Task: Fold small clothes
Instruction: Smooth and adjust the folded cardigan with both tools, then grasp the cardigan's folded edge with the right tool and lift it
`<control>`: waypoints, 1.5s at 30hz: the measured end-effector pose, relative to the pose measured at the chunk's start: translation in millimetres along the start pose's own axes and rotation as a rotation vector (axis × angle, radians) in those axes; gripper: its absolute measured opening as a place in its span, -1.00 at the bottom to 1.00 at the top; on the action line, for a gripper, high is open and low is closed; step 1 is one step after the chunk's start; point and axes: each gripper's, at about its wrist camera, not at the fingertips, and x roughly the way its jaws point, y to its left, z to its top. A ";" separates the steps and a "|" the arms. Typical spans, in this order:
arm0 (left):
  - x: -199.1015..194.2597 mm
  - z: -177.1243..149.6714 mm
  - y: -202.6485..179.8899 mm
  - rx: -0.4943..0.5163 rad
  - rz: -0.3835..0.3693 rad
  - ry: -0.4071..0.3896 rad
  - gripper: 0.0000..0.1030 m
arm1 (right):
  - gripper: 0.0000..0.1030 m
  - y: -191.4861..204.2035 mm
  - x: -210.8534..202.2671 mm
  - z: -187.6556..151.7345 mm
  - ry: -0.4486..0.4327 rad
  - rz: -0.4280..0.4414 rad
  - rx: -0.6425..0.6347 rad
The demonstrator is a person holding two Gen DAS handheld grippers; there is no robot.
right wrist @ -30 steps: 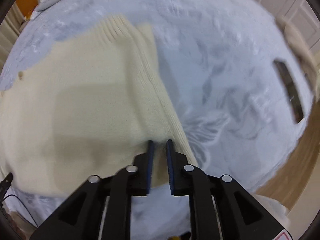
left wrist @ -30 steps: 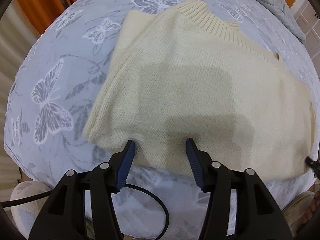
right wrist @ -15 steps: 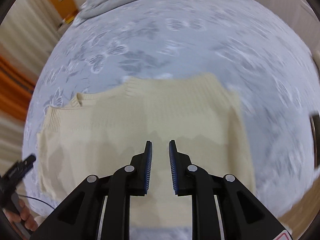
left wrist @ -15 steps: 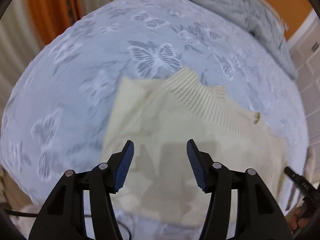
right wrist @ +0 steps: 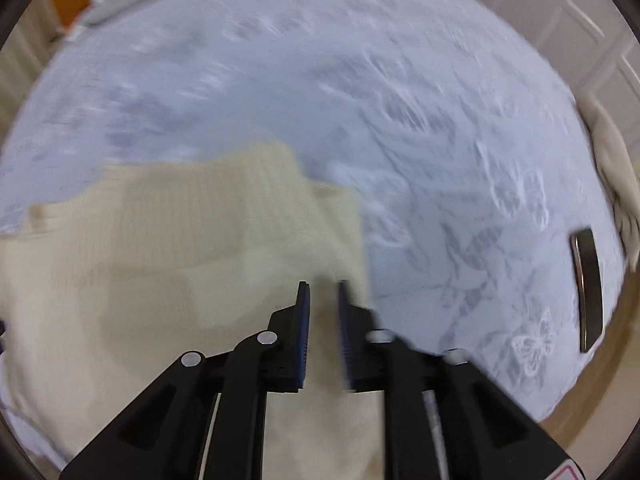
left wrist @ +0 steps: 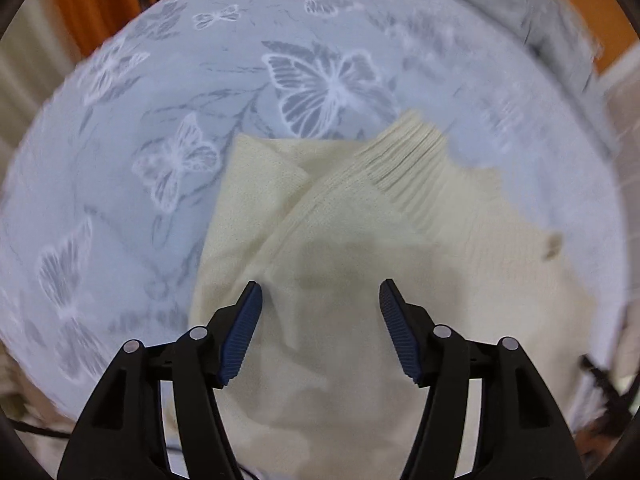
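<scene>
A cream knit sweater (left wrist: 400, 272) lies on a pale blue butterfly-print bedspread (left wrist: 160, 128), ribbed collar at the far end. It also shows in the right wrist view (right wrist: 160, 264), blurred. My left gripper (left wrist: 320, 332) is open above the sweater's near left part, with nothing between its fingers. My right gripper (right wrist: 323, 336) has its jaws nearly together, a narrow gap between the blue pads, over the sweater's right edge. The frames do not show cloth pinched between them.
A grey blanket (left wrist: 540, 12) lies bunched at the far end of the bed. A dark flat phone-like object (right wrist: 588, 288) lies near the bed's right edge. An orange curtain (left wrist: 104, 4) hangs at the far left. White panelled doors (right wrist: 580, 32) stand at the right.
Both grippers have moved forward over the sweater from its near hem towards the collar. The left stays open, the right stays nearly shut. The sweater's near part looks more rumpled.
</scene>
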 end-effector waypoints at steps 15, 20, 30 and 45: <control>-7.8 -88.0 124.3 -0.358 -0.158 0.028 0.79 | -0.72 177.3 -37.8 -55.8 0.019 0.198 -0.262; -5.8 -78.8 107.8 -0.276 -0.113 0.009 0.52 | -0.64 182.9 1.2 -57.9 0.107 0.178 -0.259; -74.1 -64.8 61.5 -0.199 -0.353 -0.071 -0.70 | -0.57 195.6 1.1 -64.2 0.067 0.121 -0.346; -90.3 -151.1 -197.8 0.454 -0.417 0.007 -0.71 | -0.48 -16.4 -59.3 -102.2 -0.009 0.404 0.052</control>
